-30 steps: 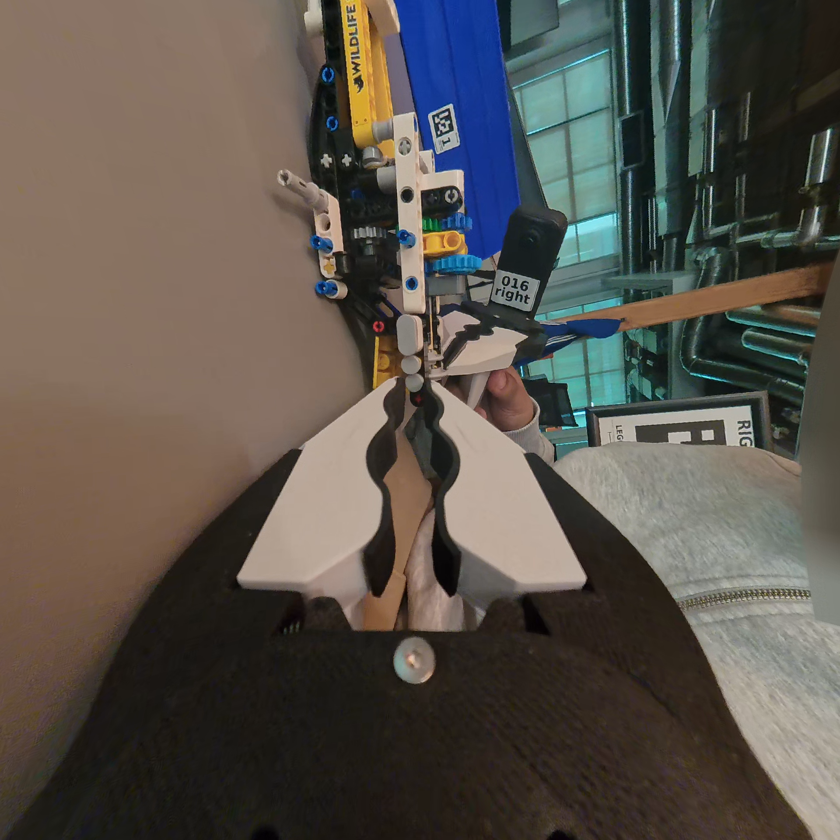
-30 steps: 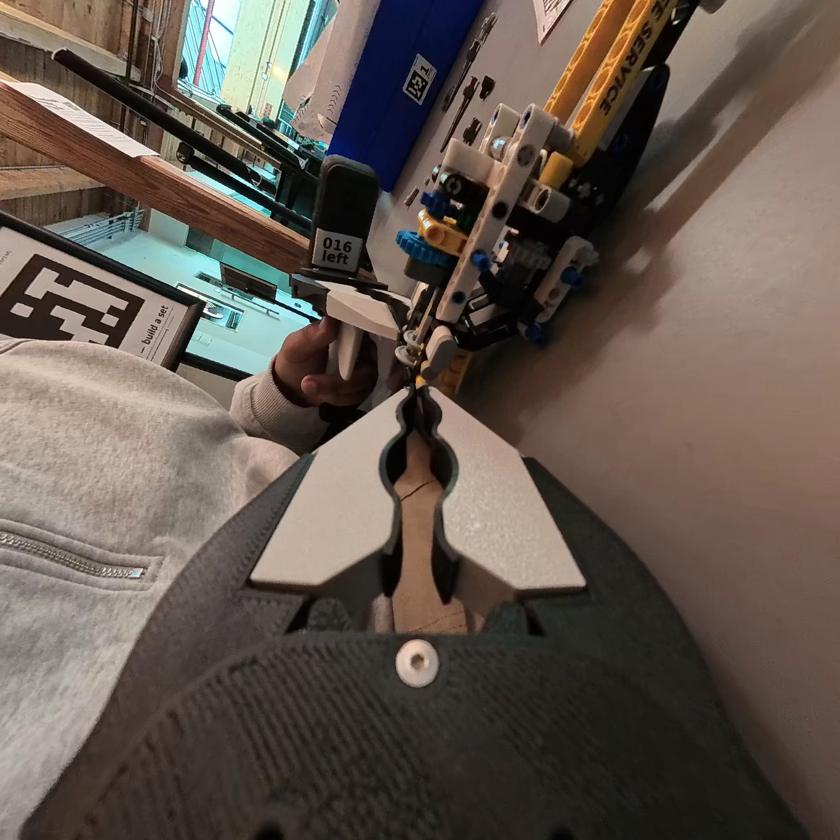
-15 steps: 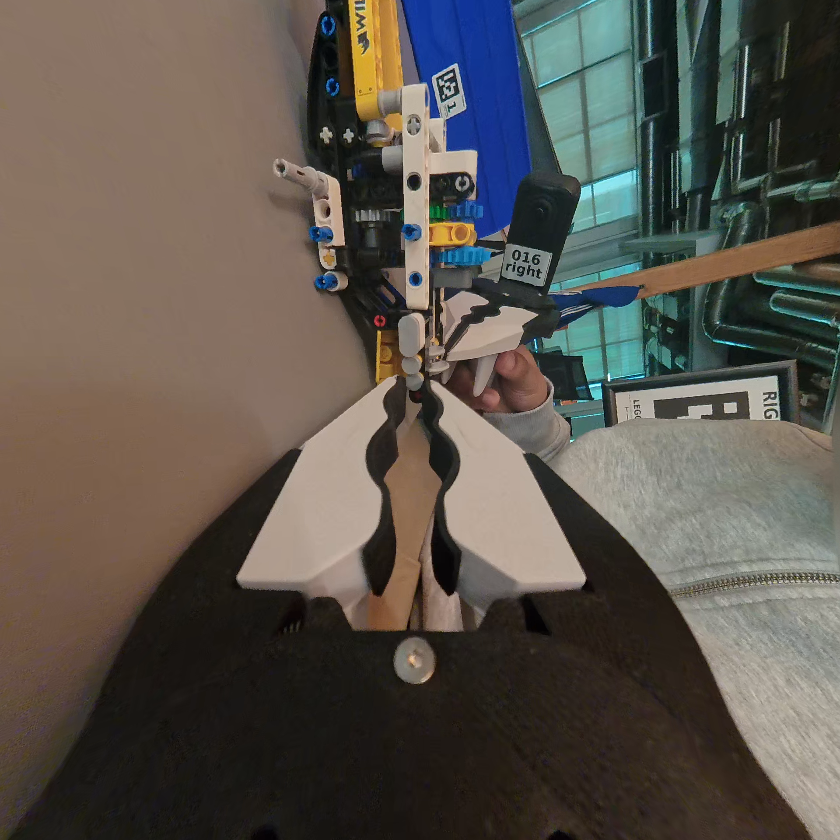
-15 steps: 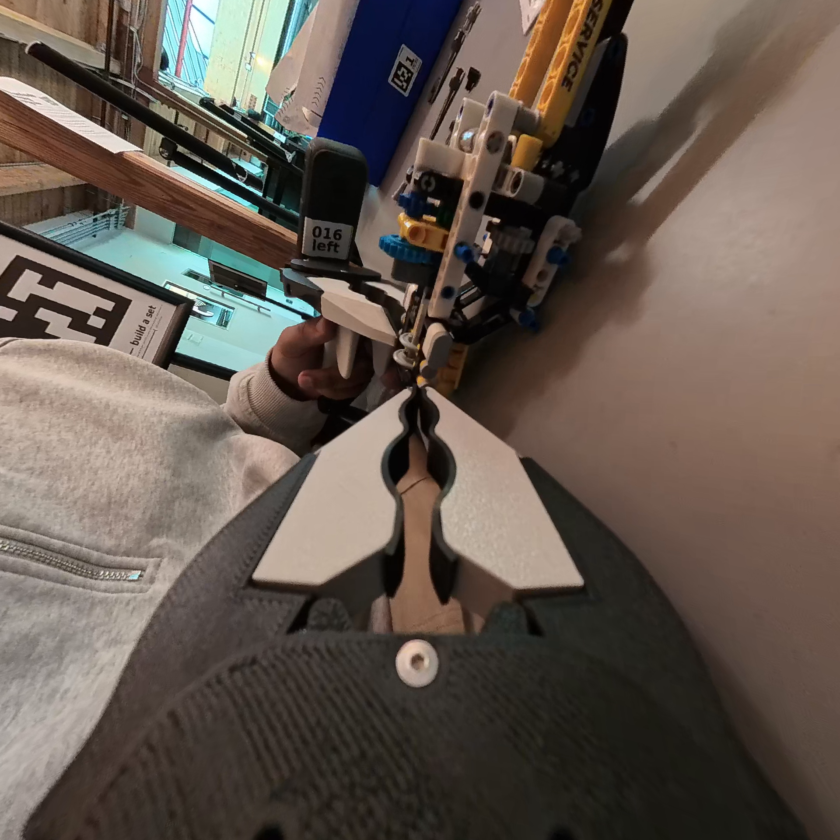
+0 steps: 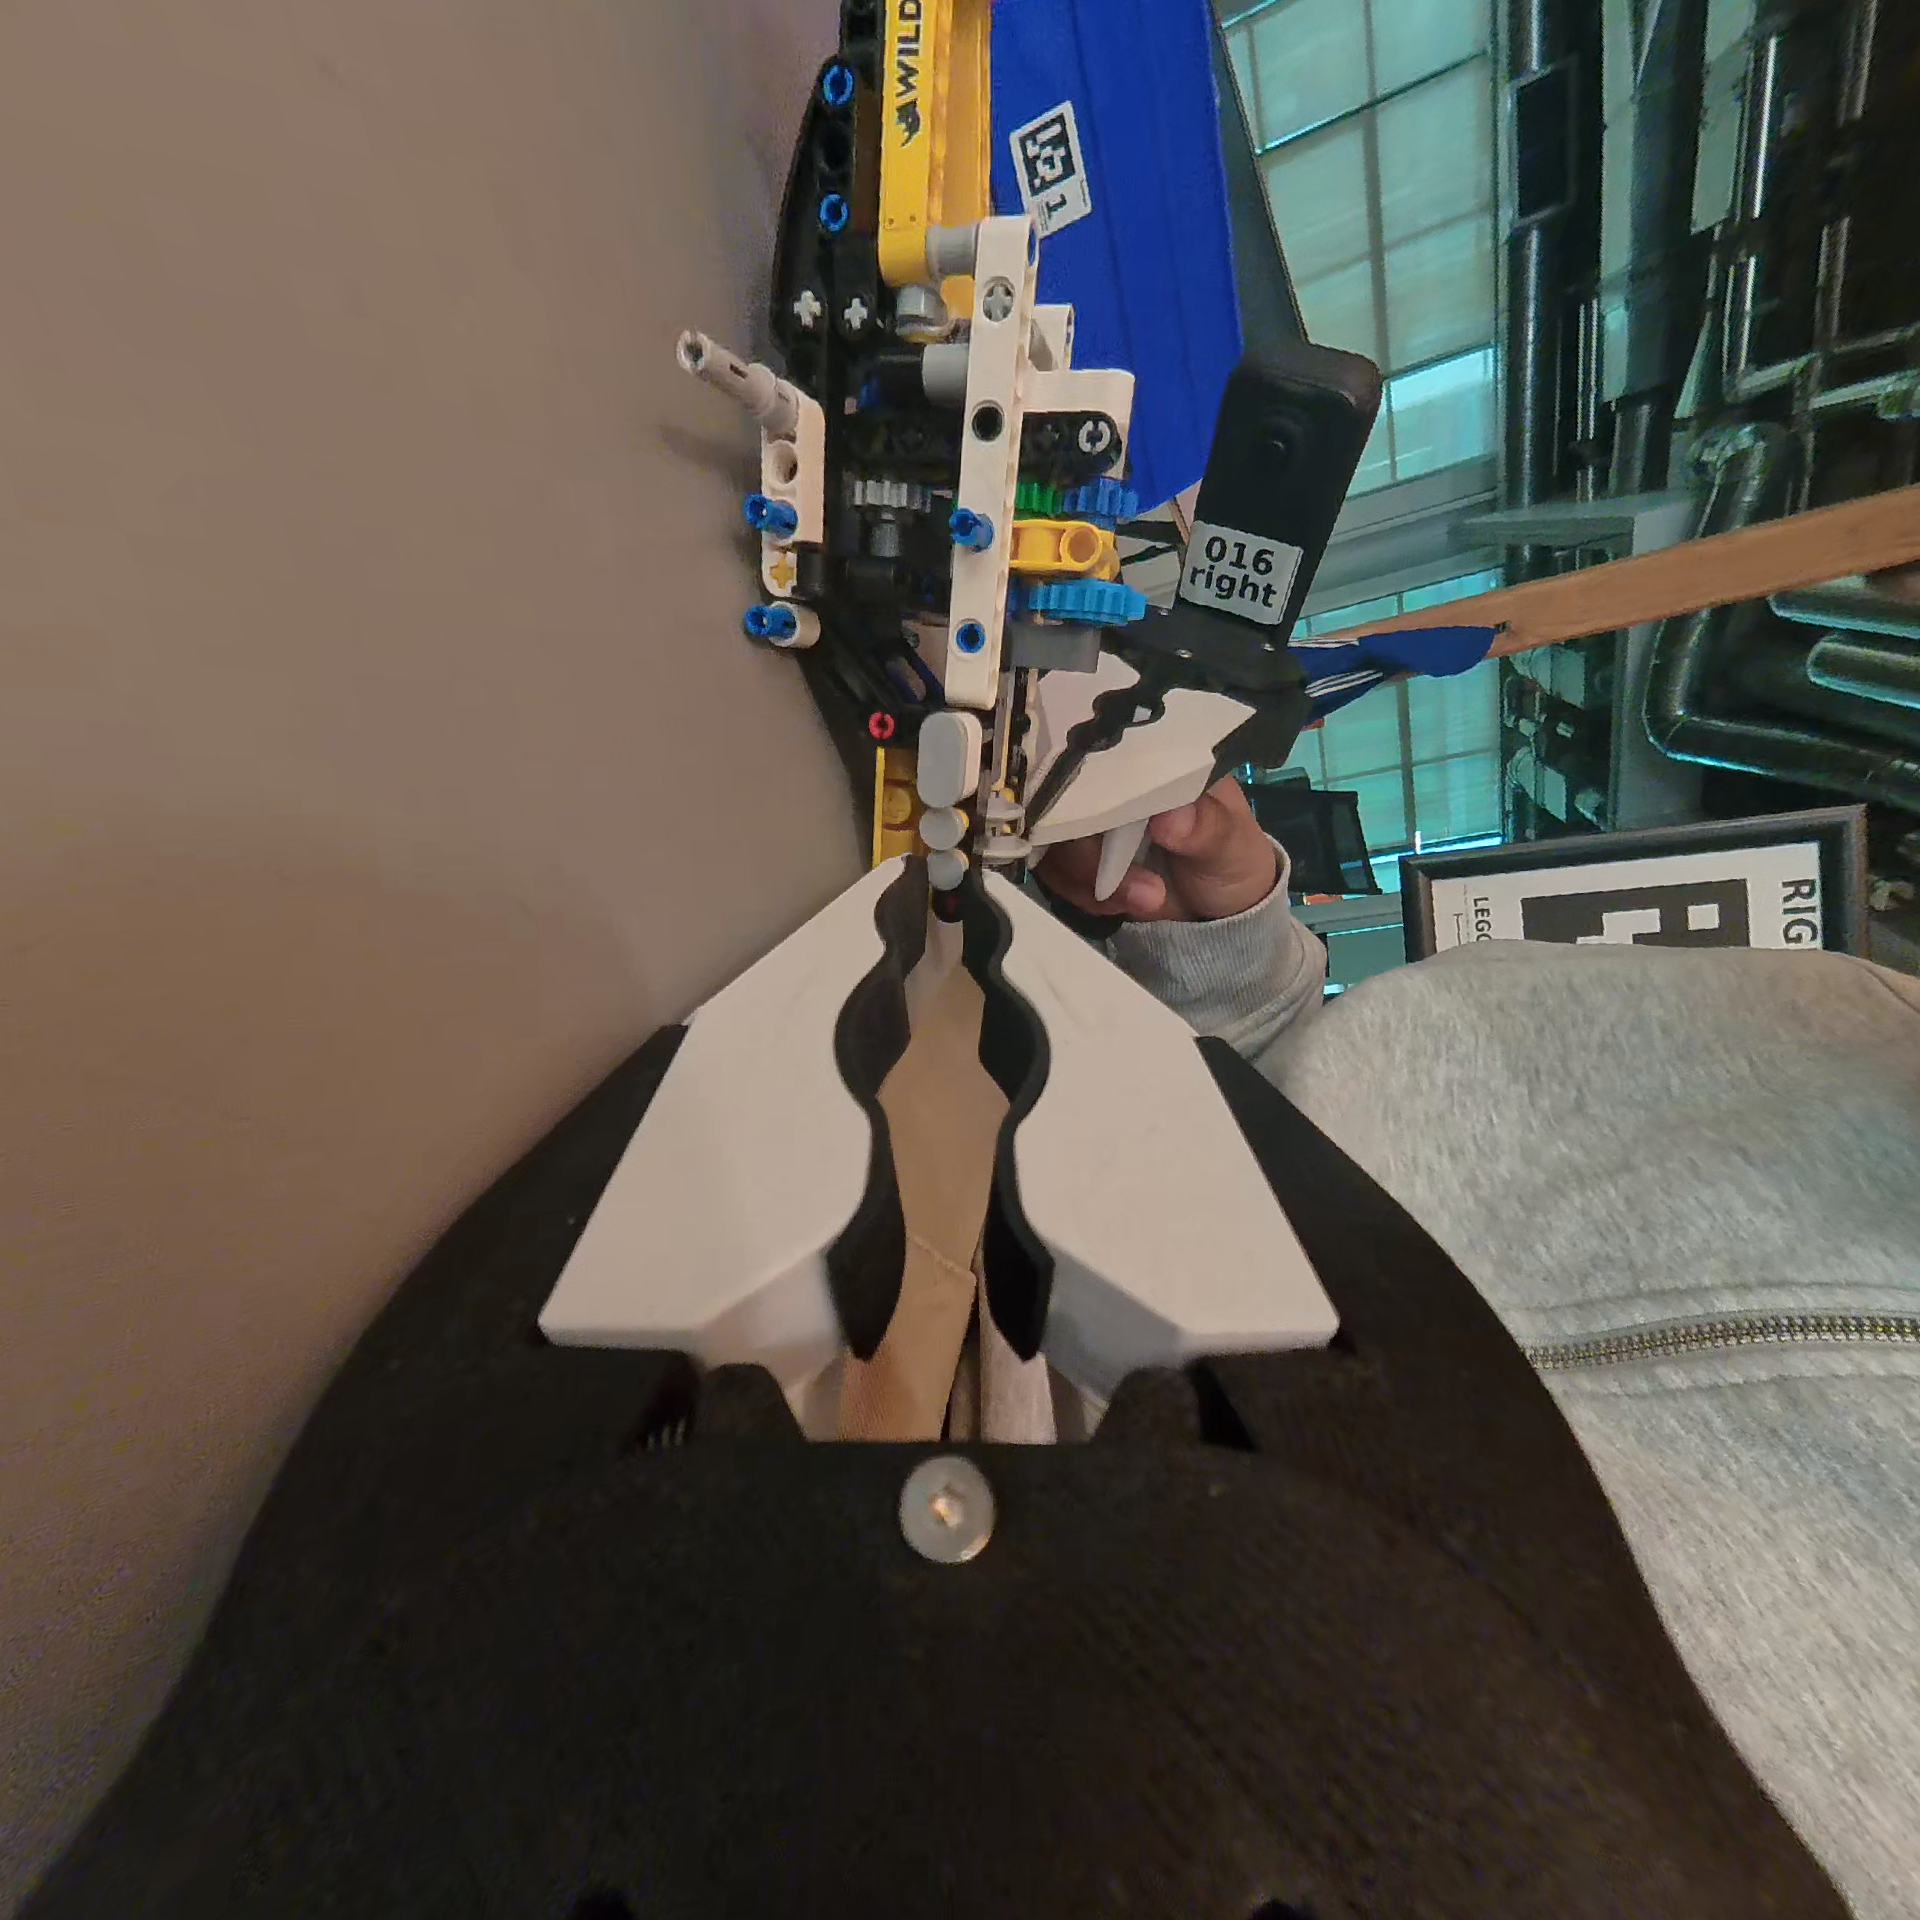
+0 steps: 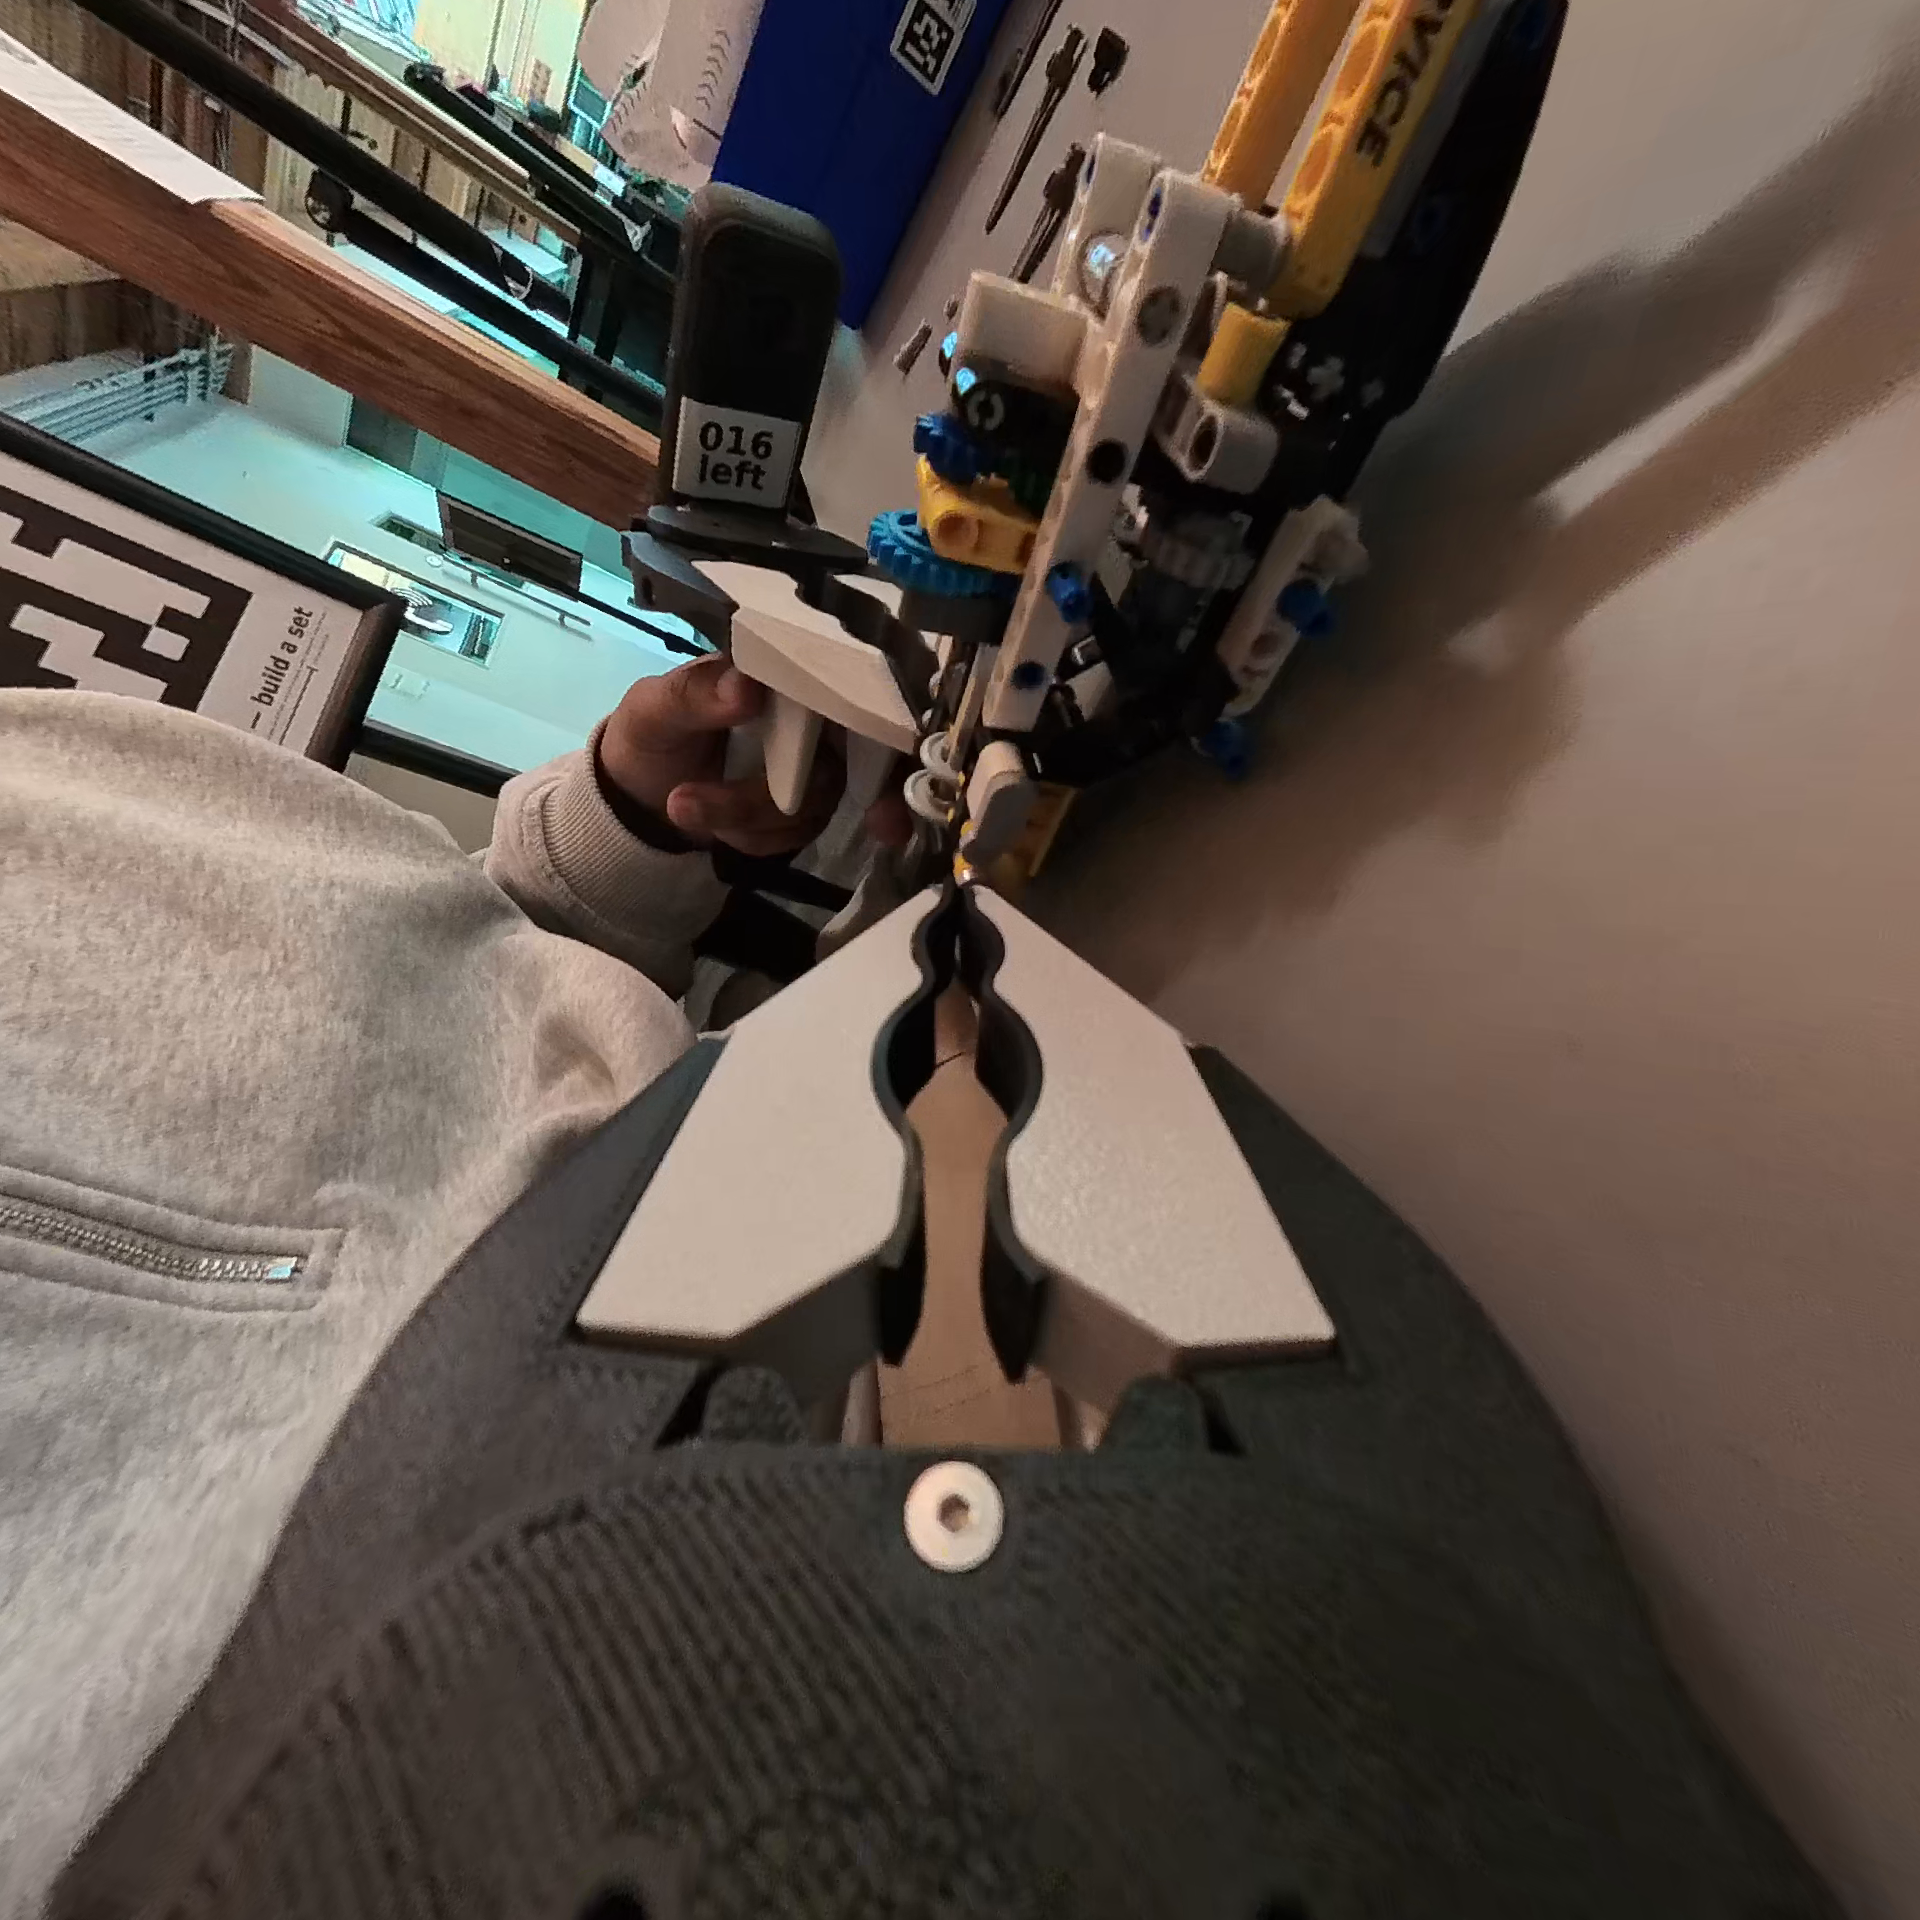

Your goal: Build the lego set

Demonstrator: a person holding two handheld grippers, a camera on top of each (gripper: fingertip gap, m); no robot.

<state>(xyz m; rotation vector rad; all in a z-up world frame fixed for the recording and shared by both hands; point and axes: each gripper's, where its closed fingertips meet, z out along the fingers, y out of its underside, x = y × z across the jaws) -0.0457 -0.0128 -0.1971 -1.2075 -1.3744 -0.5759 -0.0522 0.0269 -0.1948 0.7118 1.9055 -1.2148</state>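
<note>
Model: lego model (image 5: pixel 966 499) on its side on the worktop (image 5: pixel 364 727), near end held by both grippers.
Left gripper (image 5: pixel 948 891): fingers pinching model's near end.
Right gripper (image 6: pixel 958 896): fingers pressed together on a thin rod.
Risk: uneven squeeze could pop pins loose.

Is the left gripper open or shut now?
Shut: the left gripper has its jaws closed at the tips on the lego model's lower end.
</note>
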